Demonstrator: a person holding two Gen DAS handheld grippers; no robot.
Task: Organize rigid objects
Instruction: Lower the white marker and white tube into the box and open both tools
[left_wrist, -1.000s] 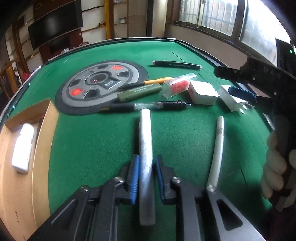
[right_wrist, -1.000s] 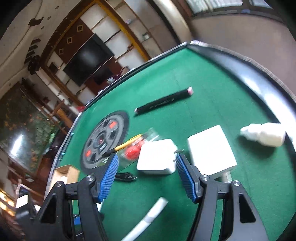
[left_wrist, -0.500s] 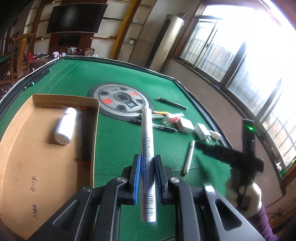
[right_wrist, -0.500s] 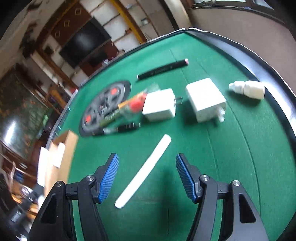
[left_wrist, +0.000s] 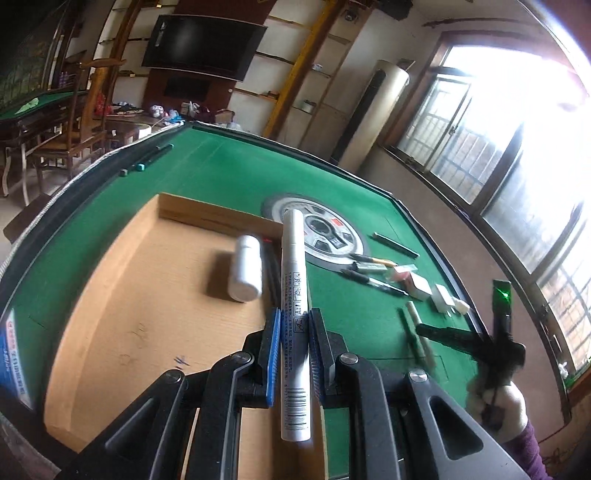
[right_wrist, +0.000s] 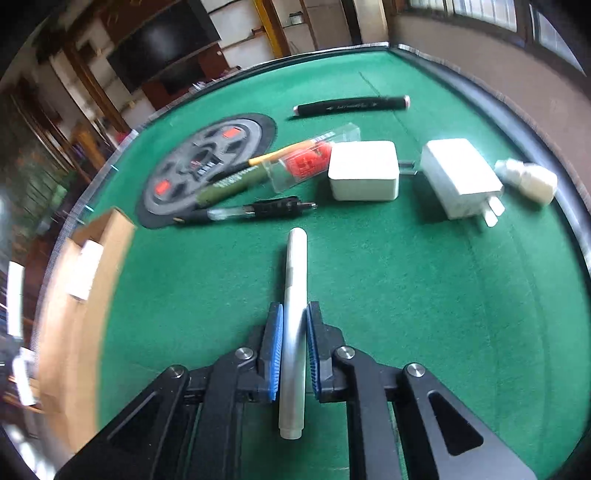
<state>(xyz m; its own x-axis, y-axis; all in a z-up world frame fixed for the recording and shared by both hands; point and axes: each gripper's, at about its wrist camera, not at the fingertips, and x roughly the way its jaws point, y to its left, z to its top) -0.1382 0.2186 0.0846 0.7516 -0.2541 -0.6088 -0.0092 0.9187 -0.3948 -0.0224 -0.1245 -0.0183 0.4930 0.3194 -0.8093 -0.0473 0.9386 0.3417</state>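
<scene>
My left gripper (left_wrist: 293, 317) is shut on a white marker (left_wrist: 293, 295) and holds it in the air above the right edge of the cardboard box (left_wrist: 122, 295). A white bottle (left_wrist: 244, 273) lies inside the box. My right gripper (right_wrist: 294, 314) is shut on a silver-white pen (right_wrist: 294, 295) low over the green felt; it also shows in the left wrist view (left_wrist: 424, 332). Beyond it lie a black pen (right_wrist: 255, 212), an olive marker (right_wrist: 229, 184), a clear case with red contents (right_wrist: 306, 160), two white chargers (right_wrist: 364, 175) (right_wrist: 458, 177), a small white bottle (right_wrist: 528, 179) and a black marker (right_wrist: 351, 105).
A round grey and black panel (right_wrist: 207, 166) sits in the middle of the green table (right_wrist: 443, 295). The cardboard box (right_wrist: 74, 277) stands at the left in the right wrist view. The table has a raised dark rim (right_wrist: 535, 122).
My left gripper has carried the white marker up and left, over the box. My right gripper has come down around the silver-white pen and shut on it.
</scene>
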